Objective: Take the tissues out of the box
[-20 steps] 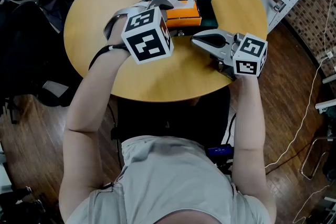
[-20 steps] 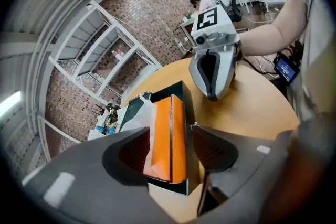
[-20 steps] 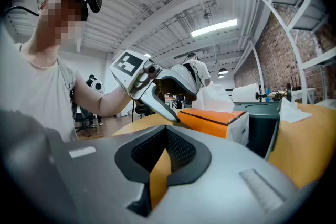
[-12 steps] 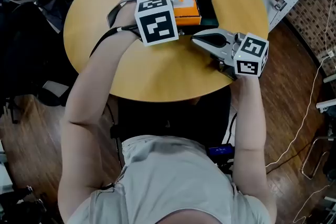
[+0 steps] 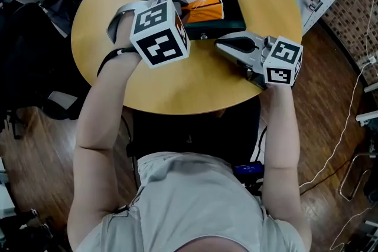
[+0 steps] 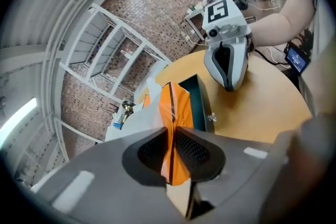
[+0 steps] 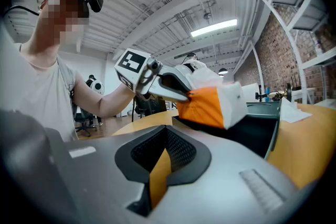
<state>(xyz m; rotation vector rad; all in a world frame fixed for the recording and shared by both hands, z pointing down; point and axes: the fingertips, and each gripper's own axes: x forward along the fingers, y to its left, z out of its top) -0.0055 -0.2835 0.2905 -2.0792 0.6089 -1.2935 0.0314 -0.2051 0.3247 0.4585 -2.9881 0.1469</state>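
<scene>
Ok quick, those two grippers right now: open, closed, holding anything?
Left gripper: closed on the orange tissue pack, held up over the dark box.
Right gripper: closed, nothing in it.

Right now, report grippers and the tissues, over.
Left gripper shut on orange plastic tissue pack, held above the dark green rectangular box. Right gripper shut, empty, over round wooden table beside the box. Nothing blocking the pack.
</scene>
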